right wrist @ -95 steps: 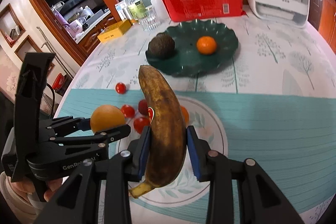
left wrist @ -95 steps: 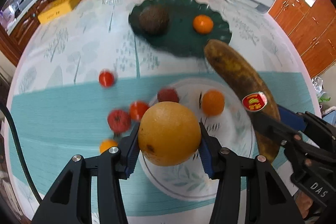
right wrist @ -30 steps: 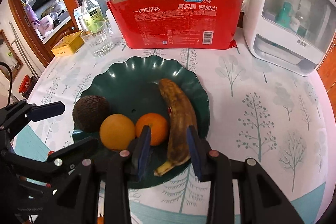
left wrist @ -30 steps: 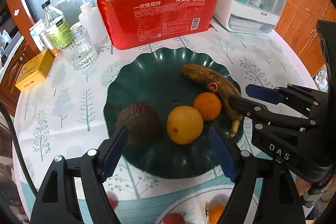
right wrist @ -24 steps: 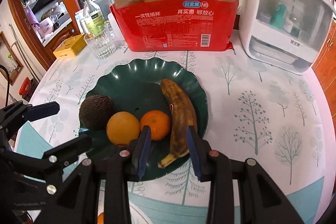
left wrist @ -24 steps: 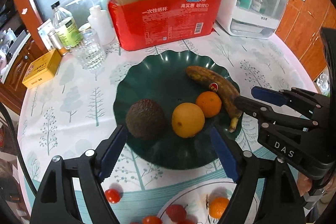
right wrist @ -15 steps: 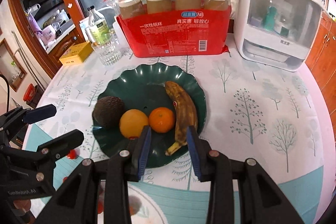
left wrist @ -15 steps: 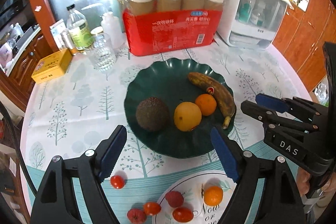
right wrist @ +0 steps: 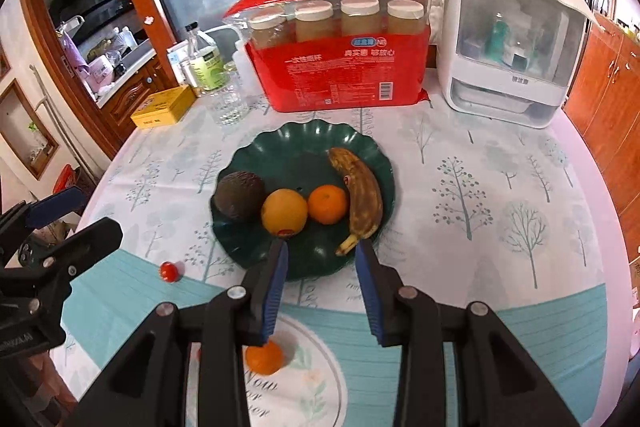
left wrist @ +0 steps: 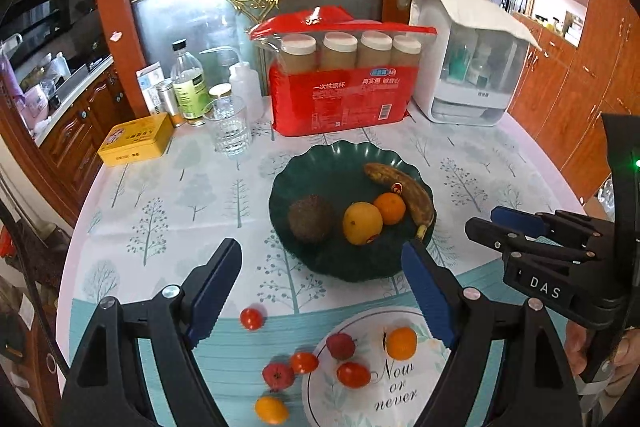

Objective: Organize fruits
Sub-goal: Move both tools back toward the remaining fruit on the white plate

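Glossy green plate (right wrist: 372, 163), rough-skinned avocado (right wrist: 239, 195), clear glass tumbler (left wrist: 228, 125)

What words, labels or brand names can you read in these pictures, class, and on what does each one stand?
"Now or never": white plate.
"DAS": right gripper body.
"一次性纸杯": red cup pack; its blue badge and small print are too blurred.
Appliance label, yellow tin, bottle label, banana sticker: too small to read.
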### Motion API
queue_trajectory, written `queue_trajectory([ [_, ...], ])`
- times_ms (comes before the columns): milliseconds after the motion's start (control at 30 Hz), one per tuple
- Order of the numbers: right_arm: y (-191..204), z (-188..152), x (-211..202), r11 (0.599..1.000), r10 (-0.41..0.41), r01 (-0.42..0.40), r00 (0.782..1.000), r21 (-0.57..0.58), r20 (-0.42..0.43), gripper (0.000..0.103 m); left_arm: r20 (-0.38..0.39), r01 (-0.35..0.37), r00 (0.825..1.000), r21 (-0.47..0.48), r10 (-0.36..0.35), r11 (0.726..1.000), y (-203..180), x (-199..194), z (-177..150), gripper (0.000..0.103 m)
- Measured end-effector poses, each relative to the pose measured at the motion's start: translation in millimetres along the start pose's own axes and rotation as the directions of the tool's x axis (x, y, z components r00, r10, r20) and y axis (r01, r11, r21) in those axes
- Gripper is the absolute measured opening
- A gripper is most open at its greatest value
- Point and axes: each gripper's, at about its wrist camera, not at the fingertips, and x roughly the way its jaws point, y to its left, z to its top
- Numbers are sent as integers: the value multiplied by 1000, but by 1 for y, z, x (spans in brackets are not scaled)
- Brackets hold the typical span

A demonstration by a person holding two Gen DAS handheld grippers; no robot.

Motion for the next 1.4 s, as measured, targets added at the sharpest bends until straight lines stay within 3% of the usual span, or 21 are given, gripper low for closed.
queue_trajectory([
  [167, 12, -10, -20, 1000, 20, -19, 999, -9, 50, 36, 19, -26, 1000, 14, 25, 1000, 6, -20, -15, 81],
  [333, 22, -22, -34, 997, 81, -82, 993, 1, 86, 37, -17, -33, 999, 24, 34, 999, 10, -29, -32, 81],
  [433, 28, -31, -39, 995, 95, -95, 990, -12, 107, 37, -46, -9, 999, -23, 8, 1000, 18, -34, -44, 81],
  [667, 42, -55, -42, 993, 94, -87, 991, -77, 98, 38, -19, -64, 998, -10, 64, 998, 19, -51, -73, 87],
  [767, 46, -65, -42, 991, 108, -101, 990, -84, 86, 38, -28, -56, 998, -12, 56, 998, 16, -53, -86, 87],
  [900, 51, -76, -33, 987, 128, -123, 991, -99, 47, 38, -66, -78, 995, -41, 76, 996, 18, -45, -102, 87],
  [1033, 58, -86, -27, 984, 117, -112, 993, -139, 24, 38, -127, -65, 991, -139, 47, 988, 34, -30, -122, 87],
  [1200, 66, -99, -20, 977, 123, -118, 992, -179, 17, 38, -181, -100, 982, -235, 58, 967, 52, -11, -150, 87],
  [1400, 76, -116, 0, 968, 139, -142, 990, -204, -31, 38, -217, -141, 973, -273, 82, 952, 61, 12, -174, 87],
])
